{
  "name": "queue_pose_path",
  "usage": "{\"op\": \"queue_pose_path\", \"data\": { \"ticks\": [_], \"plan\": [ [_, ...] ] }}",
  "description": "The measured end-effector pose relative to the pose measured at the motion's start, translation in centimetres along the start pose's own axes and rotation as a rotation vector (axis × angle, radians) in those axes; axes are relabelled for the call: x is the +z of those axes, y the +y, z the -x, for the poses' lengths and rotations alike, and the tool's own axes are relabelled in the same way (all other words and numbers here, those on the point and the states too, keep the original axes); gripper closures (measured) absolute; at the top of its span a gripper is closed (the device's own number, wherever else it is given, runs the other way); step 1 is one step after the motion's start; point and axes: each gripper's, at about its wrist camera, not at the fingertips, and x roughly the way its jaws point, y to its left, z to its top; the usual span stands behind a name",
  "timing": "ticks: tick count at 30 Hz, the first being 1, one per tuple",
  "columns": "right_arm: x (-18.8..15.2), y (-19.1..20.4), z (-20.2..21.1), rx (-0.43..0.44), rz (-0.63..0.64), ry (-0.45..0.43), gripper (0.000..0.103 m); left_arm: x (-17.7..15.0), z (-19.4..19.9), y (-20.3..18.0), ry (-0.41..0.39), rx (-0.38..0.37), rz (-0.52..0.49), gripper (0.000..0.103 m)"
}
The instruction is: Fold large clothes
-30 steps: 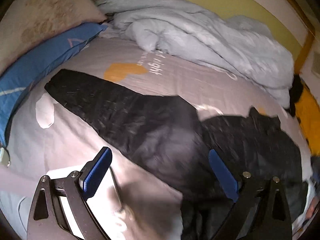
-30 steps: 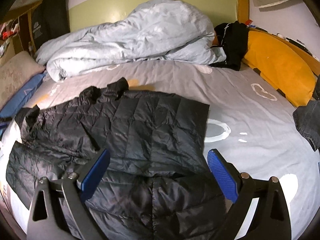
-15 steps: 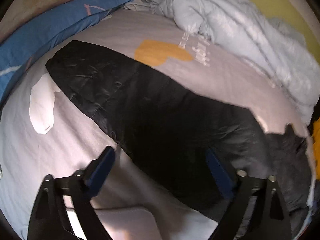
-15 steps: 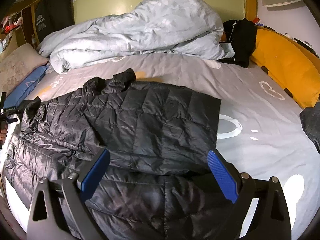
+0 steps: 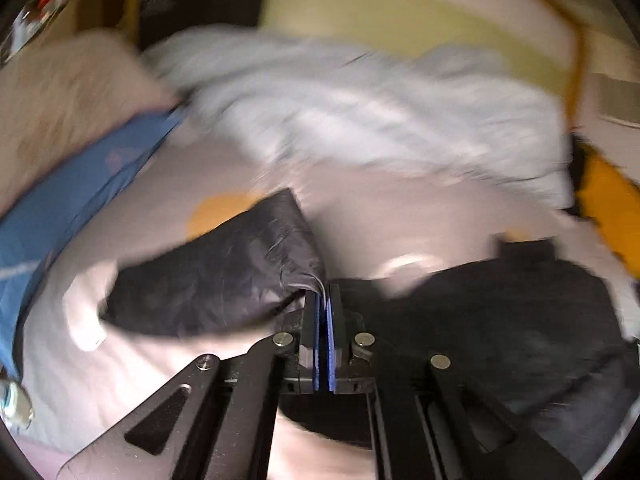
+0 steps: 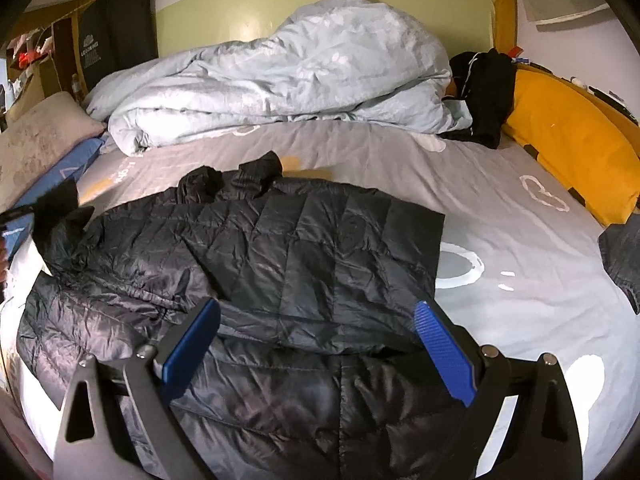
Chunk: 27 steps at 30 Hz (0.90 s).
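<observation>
The left gripper (image 5: pixel 323 304) is pinching the end of a sleeve (image 5: pixel 224 276) of the black puffer jacket (image 6: pixel 280 280), with its two blue pads pressed tight on a thin edge of the cloth. The jacket is lying spread out on the grey bed sheet (image 6: pixel 500 240), with one side already folded over its middle and the collar (image 6: pixel 240 176) pointing toward the pale blue duvet (image 6: pixel 288 76). The right gripper (image 6: pixel 318 344) is hanging over the near part of the jacket with its jaws wide apart, and it is holding nothing. The left wrist view is blurry, so the sleeve is probably swinging fast. That is where things could be going wrong. The jacket cloth looks shiny and slippery, and only a little bit of it is sitting between the pads, so a quick pull could be making it slide out and drop in a heap. Nothing is pressing the body of the jacket down, so a hard tug on the sleeve could be dragging the whole jacket across the sheet and messing up the fold that is already made. The puffy filling is also springy, so the sleeve may be popping back up if it is laid down too lightly.
</observation>
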Motion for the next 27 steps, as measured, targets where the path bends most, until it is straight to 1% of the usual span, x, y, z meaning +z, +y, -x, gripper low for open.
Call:
{"op": "queue_pose_path", "data": {
  "ticks": [3,5,8,10,11,14,16,19,22,24,27],
  "plan": [
    [0.2,-0.3,0.5,0.003,-0.021,-0.011,0.006,0.1,3.0,-5.1,-0.053,-0.097,-0.052,0.101],
    [0.2,-0.5,0.8,0.008,-0.036,-0.016,0.006,-0.4,4.4,-8.8,-0.07,-0.167,-0.087,0.101],
    [0.4,-0.8,1.5,0.004,-0.047,-0.033,0.006,-1.2,4.4,-13.6,-0.044,-0.225,-0.118,0.101],
    [0.5,-1.1,1.9,0.002,-0.052,-0.044,0.006,-2.1,3.4,-16.5,-0.014,-0.25,-0.139,0.101],
    [0.5,-1.3,2.1,0.005,-0.056,-0.048,0.006,-2.5,2.9,-17.8,-0.003,-0.253,-0.147,0.101],
    [0.7,-2.0,2.6,0.004,-0.077,-0.059,0.006,-4.2,0.2,-21.4,0.069,-0.272,-0.138,0.101],
    [0.7,-2.5,2.7,0.011,-0.096,-0.055,0.006,-5.7,-1.2,-23.1,0.106,-0.247,-0.151,0.101],
    [0.9,-3.2,2.9,0.021,-0.12,-0.053,0.006,-7.2,-3.4,-24.5,0.172,-0.212,-0.164,0.101],
    [1.1,-3.7,3.2,0.029,-0.135,-0.058,0.006,-8.3,-5.1,-24.8,0.228,-0.197,-0.166,0.1],
    [1.2,-3.8,3.4,0.033,-0.14,-0.062,0.006,-8.6,-5.0,-24.7,0.239,-0.191,-0.165,0.096],
    [1.2,-3.9,3.7,0.042,-0.147,-0.07,0.006,-8.7,-3.6,-24.5,0.218,-0.193,-0.189,0.076]
  ]
}}
